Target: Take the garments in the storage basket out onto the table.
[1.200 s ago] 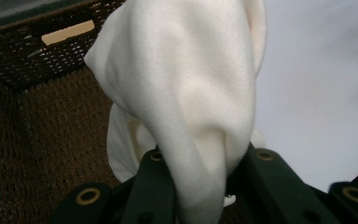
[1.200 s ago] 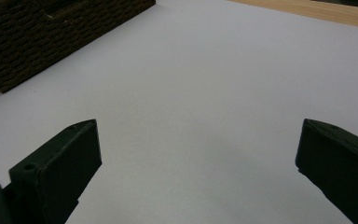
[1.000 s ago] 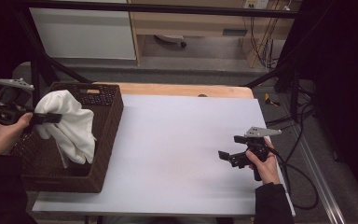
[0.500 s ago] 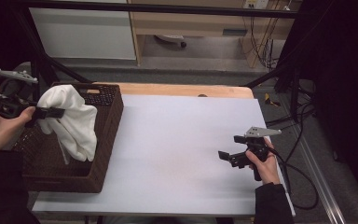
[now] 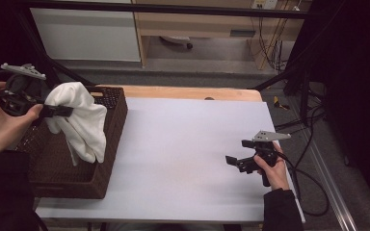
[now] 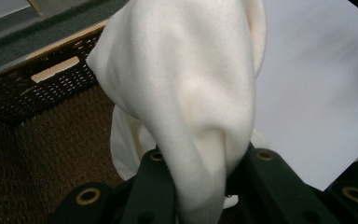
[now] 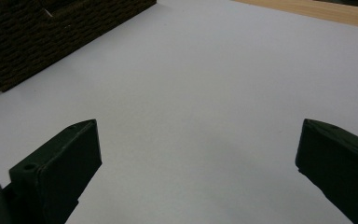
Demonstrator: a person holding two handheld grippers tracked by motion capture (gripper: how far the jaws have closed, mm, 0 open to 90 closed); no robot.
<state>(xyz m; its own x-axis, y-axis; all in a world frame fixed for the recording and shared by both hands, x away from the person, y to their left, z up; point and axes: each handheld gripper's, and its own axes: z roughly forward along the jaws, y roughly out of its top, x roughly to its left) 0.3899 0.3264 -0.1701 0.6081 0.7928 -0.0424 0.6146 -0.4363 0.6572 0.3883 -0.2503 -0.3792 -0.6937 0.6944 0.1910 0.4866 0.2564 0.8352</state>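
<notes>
High view: left gripper (image 5: 60, 111) clamped on white cloth (image 5: 82, 120), lifted above wicker basket (image 5: 107, 159) at table's left edge.

Seen close in left gripper view: cloth (image 6: 186, 93) pinched between black jaws, draping down toward basket (image 6: 37, 140) floor. Farther right, right gripper (image 5: 236, 160) held low over white tabletop (image 5: 183, 154), jaws wide apart, nothing between them; basket corner (image 7: 51, 32) at far left of right gripper view.
</notes>
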